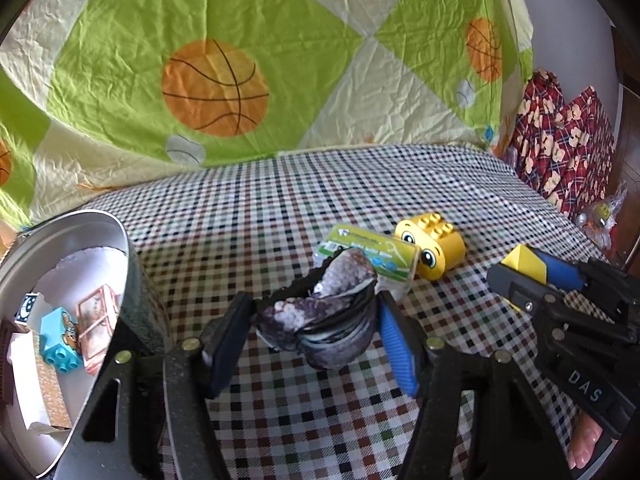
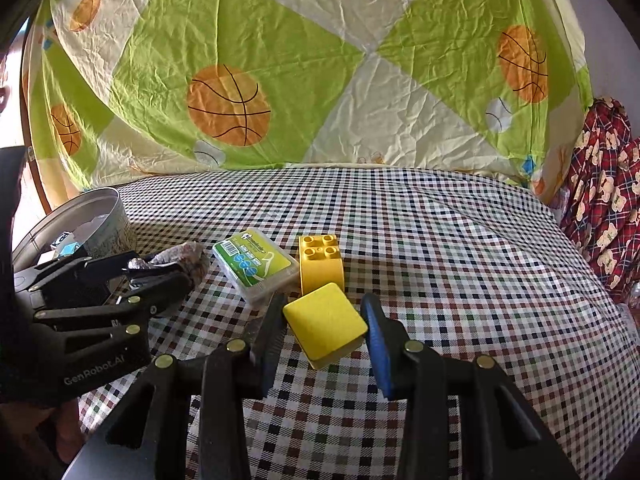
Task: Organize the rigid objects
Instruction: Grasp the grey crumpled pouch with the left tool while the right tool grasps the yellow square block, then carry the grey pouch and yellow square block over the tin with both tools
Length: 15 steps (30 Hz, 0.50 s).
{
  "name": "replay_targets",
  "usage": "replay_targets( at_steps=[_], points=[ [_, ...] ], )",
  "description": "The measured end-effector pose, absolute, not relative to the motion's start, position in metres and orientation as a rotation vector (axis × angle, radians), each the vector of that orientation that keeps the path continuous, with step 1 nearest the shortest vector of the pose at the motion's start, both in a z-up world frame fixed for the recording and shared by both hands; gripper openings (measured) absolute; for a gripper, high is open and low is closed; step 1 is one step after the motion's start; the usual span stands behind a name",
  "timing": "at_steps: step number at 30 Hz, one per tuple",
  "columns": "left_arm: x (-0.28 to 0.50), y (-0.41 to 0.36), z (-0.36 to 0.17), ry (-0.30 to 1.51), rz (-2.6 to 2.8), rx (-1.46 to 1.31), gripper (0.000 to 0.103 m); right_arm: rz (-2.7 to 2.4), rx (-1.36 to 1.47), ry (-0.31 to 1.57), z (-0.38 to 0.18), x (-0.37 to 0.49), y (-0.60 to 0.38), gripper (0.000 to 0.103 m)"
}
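My left gripper (image 1: 312,304) is shut on a rolled grey-and-purple fabric bundle (image 1: 320,320), both pads pressed into its sides, just above the checked cloth (image 1: 320,200). My right gripper (image 2: 323,304) is shut on a plain yellow block (image 2: 326,326), tilted and held off the cloth. It also shows at the right of the left wrist view as the right gripper (image 1: 520,264). A clear box with a green label (image 2: 256,266) and a yellow stud brick (image 2: 320,264) with cartoon eyes lie side by side just beyond both grippers. The left gripper (image 2: 160,268) sits left of the box.
A round metal tin (image 1: 128,264) stands at the left, holding a blue brick (image 1: 60,336), a pink frame piece (image 1: 96,324) and paper. A basketball-print quilt (image 1: 220,40) rises behind. Red plaid fabric (image 1: 560,140) and a plastic bag (image 1: 600,216) lie at the right.
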<state>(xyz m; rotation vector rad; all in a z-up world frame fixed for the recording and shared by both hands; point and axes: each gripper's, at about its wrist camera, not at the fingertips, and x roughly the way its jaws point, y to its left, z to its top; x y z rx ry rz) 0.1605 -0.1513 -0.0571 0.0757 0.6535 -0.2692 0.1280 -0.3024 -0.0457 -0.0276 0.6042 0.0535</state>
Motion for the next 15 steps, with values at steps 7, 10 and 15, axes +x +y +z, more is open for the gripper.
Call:
replay_targets(
  at_steps=[7,10,15],
  points=[
    [0.148,-0.145,-0.05,0.577,-0.226,0.071,0.063,0.071,-0.028,0.554,-0.04,0.119,-0.3,0.04],
    [0.144,-0.142,-0.047,0.554,-0.208,0.065,0.063,0.076,-0.036,0.534,-0.037,0.115,-0.297,0.04],
    [0.137,-0.137,-0.044,0.518,-0.184,0.059,0.063,0.084,-0.045,0.499,-0.033,0.109,-0.295,0.04]
  ],
)
